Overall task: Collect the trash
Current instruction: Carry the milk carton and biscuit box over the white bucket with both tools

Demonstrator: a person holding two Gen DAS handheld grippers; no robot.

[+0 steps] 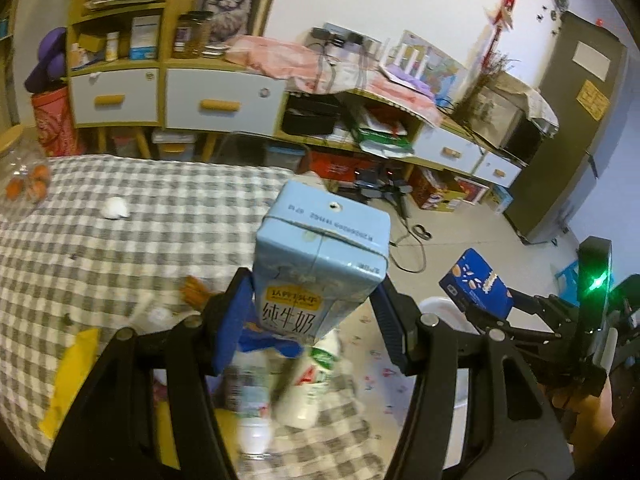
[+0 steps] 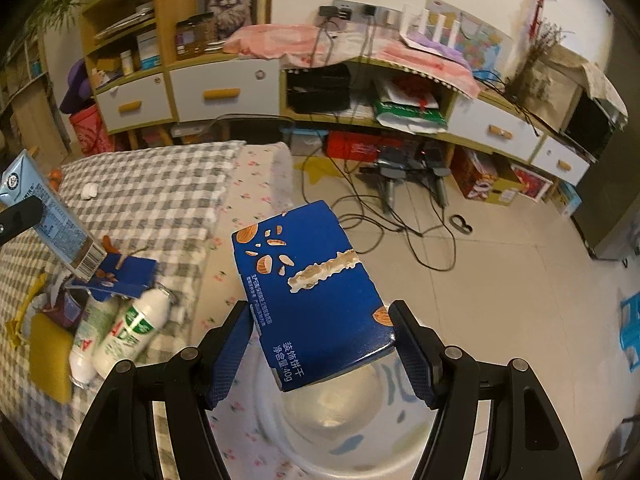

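While the left gripper point(image 1: 316, 308) clamps the milk carton point(image 1: 320, 256), biscuit box point(image 2: 312, 304) in the right gripper point(image 2: 320, 344).

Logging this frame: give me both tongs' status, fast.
Left tongs: shut on milk carton.
Right tongs: shut on biscuit box.

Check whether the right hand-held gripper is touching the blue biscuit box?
Touching. In the right wrist view, both fingers of the right hand-held gripper press the sides of the blue biscuit box.

Cluttered yellow shelving point(image 2: 168, 60), tiled floor point(image 2: 500, 264)
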